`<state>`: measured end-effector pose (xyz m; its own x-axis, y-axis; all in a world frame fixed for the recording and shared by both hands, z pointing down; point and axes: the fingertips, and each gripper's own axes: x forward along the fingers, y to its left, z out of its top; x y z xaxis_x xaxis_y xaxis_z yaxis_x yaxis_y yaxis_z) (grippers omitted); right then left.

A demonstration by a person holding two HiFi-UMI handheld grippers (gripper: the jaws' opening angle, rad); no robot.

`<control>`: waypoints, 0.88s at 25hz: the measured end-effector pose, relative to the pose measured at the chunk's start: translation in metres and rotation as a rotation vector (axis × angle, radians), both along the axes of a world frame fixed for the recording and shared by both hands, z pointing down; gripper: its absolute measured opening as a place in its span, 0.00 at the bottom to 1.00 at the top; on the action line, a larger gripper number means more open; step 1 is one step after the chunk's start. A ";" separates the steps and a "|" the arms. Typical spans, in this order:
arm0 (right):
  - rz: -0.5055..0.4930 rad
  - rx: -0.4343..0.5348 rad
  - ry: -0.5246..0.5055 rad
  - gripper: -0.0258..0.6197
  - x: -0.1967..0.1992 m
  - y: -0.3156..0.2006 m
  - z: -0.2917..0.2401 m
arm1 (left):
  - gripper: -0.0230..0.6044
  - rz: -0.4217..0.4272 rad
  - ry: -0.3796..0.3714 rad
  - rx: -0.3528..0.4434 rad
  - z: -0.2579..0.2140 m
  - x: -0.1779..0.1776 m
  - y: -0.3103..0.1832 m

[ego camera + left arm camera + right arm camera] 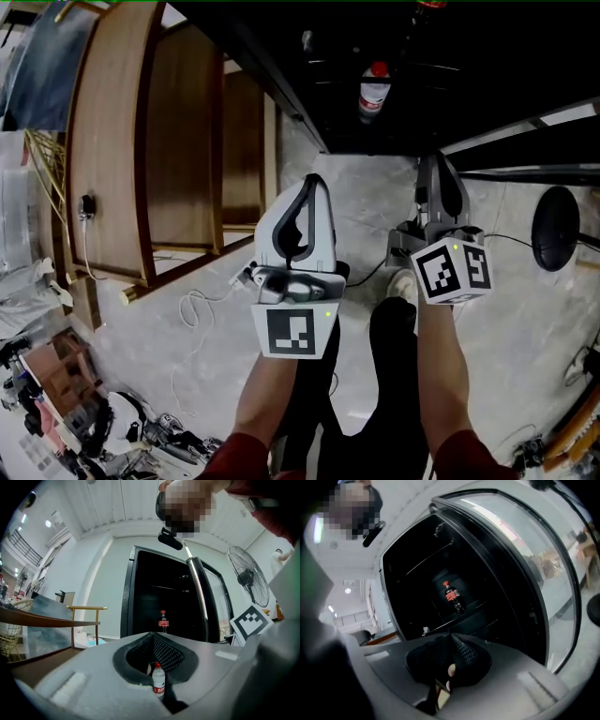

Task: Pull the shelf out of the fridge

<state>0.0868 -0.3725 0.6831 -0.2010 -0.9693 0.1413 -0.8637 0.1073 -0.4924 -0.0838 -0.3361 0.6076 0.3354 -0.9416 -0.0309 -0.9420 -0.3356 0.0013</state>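
The fridge [394, 56] stands open ahead, dark inside. A cola bottle [375, 89] with a red cap stands on a shelf [461, 613] deep inside; the bottle [452, 596] also shows in the right gripper view and, small [162, 620], in the left gripper view. Both grippers hang in the air short of the fridge, touching nothing. My left gripper [312, 183] has its jaws together, empty. My right gripper [441, 161] is shut too. A small clear bottle [158, 682] shows through the hollow under the left jaws.
The fridge's glass door [529, 569] is swung open at the right. A wooden chair and table [141, 141] stand left of the fridge. A floor fan [555, 228] is at the right. Cables [202, 305] and clutter [66, 394] lie on the floor at left.
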 end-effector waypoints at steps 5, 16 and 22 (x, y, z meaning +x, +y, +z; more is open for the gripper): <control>0.059 -0.028 -0.197 0.04 0.001 -0.024 0.010 | 0.05 0.001 -0.011 -0.011 0.002 -0.010 -0.003; 0.082 -0.077 -0.602 0.20 -0.013 -0.079 0.057 | 0.05 0.019 -0.015 -0.037 0.015 -0.012 -0.014; 0.174 -0.105 -0.887 0.28 -0.001 -0.114 0.092 | 0.05 0.032 -0.019 -0.047 0.017 -0.015 -0.014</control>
